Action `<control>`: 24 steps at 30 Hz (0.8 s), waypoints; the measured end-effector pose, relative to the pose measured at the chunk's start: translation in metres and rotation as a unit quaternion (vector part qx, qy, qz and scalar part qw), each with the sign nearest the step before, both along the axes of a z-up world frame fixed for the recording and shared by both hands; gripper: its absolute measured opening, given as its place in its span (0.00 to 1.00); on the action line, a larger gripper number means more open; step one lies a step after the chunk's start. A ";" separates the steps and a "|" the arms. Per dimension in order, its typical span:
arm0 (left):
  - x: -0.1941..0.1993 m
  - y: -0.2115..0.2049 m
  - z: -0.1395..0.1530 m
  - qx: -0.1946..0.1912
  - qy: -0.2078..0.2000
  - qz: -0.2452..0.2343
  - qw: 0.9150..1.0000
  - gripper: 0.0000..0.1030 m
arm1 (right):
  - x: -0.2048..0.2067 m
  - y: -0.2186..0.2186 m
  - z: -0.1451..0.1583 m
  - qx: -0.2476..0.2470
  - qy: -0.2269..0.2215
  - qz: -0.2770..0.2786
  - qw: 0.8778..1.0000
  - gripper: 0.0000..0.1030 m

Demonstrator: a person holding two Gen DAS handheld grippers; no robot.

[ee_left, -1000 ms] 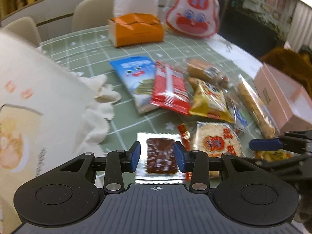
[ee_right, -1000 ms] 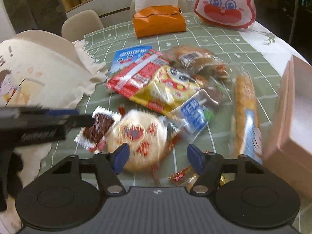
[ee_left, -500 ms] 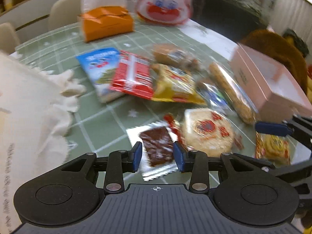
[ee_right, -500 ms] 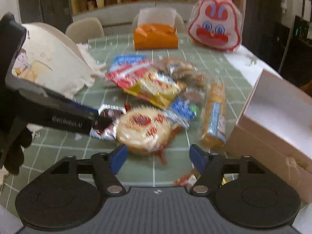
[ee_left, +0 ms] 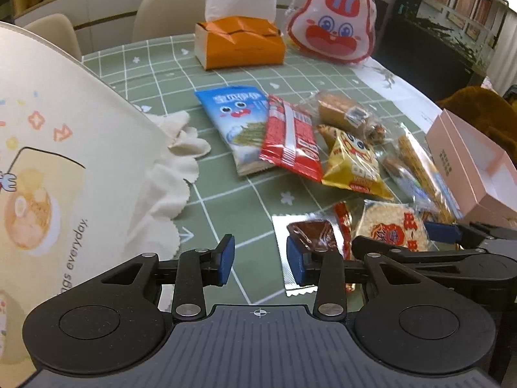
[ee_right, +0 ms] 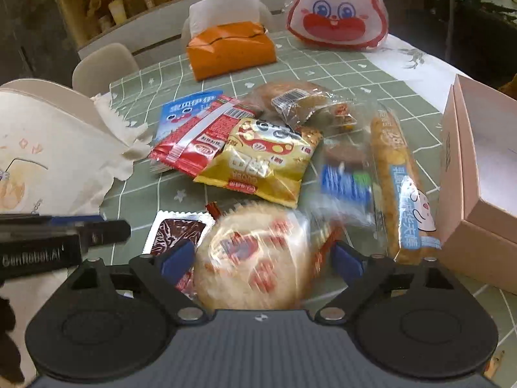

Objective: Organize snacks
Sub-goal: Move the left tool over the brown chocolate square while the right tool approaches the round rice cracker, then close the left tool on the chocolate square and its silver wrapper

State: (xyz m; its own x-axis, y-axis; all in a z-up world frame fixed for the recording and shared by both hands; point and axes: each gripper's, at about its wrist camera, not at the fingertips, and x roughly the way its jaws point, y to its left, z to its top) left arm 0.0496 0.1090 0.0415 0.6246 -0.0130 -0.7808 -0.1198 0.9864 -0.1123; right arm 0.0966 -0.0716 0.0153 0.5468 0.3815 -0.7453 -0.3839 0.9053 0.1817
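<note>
Several snacks lie piled on the green checked tablecloth: a blue packet, a red packet, a yellow packet, a long bread stick pack. My left gripper is open and empty; the silver-wrapped brown snack lies just right of its right finger. My right gripper is open, its fingers on either side of the round rice cracker pack. The cracker looks blurred. The right gripper also shows at the right of the left wrist view.
A cream tote bag lies at the left. An open pink box stands at the right. An orange tissue box and a rabbit-face bag stand at the back, with chairs beyond.
My left gripper has shifted left, so the brown snack is no longer between its fingers. My right gripper has moved down and forward around the round cracker pack.
</note>
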 end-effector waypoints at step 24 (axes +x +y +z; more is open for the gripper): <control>0.026 -0.061 -0.017 0.090 -0.005 -0.051 0.995 0.40 | -0.081 -0.069 0.016 -0.044 -0.057 0.037 0.997 0.70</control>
State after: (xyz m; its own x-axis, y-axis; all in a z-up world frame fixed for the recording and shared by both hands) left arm 0.0754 0.0482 0.0246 0.6346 0.0619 -0.7703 -0.0173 0.9977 0.0660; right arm 0.0152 -0.1410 0.0315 0.6028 0.3601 -0.7120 -0.4641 0.8841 0.0541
